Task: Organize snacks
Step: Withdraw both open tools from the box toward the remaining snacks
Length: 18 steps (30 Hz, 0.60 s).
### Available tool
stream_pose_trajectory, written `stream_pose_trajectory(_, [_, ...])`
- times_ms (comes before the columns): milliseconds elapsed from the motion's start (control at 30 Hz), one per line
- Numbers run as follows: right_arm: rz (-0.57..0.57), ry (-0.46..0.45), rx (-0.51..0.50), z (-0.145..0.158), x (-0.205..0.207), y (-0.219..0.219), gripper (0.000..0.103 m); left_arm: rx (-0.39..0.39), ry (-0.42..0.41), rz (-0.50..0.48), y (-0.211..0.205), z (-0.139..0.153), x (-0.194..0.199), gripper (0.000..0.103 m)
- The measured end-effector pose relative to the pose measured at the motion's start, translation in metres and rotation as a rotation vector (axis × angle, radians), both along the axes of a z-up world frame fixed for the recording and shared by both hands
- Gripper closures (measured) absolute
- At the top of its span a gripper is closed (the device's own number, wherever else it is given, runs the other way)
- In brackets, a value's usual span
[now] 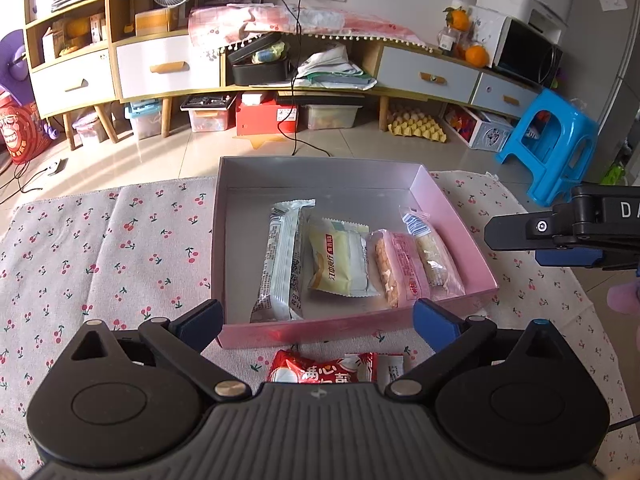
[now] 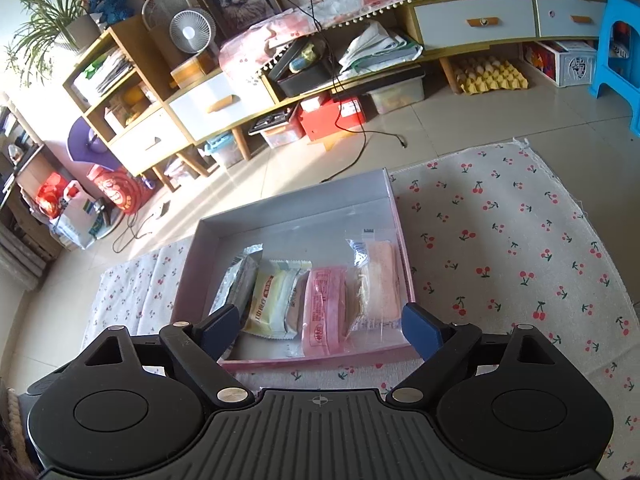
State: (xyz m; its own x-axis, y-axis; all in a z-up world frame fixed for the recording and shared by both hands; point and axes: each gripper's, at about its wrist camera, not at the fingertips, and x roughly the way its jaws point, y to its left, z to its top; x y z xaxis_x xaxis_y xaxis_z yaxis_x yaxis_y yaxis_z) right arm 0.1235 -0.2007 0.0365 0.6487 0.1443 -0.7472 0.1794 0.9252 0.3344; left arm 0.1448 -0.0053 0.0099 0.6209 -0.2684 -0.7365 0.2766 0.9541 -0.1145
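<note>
Four snacks (image 1: 340, 256) in pink box (image 1: 460, 216), both grippers (image 1: 318, 320) (image 2: 320, 326) spread, empty.

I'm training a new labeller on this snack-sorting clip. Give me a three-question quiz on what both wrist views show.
1. How many wrapped snacks lie inside the pink box?
2. True or false: the red snack packet is already in the box.
3. Which describes the left gripper and the right gripper? A) both shut on snacks B) both open, holding nothing C) one open, one shut

Key
1. Four: the silver packet, yellow packet, pink packet and clear packet, side by side.
2. False: it lies on the cherry-print cloth, outside the box's near wall.
3. B
</note>
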Motion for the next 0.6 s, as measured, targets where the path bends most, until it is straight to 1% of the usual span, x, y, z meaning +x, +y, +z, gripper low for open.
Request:
stream_pose_trajectory(333, [0.053, 0.026, -0.036, 0.015, -0.035, 0.024, 0.013, -0.001, 0.025, 0.026, 0.021, 0.007, -0.029, 0.001])
stream_pose_trajectory(500, [0.078, 0.045, -0.062, 0.013, -0.050, 0.037, 0.013, -0.012, 0.048, 0.044, 0.032, 0.006, -0.043, 0.001])
stream_pose_trajectory(600, [0.098, 0.039, -0.062, 0.009, -0.059, 0.044, 0.013, -0.021, 0.047, 0.046, 0.038, 0.003, -0.050, 0.001])
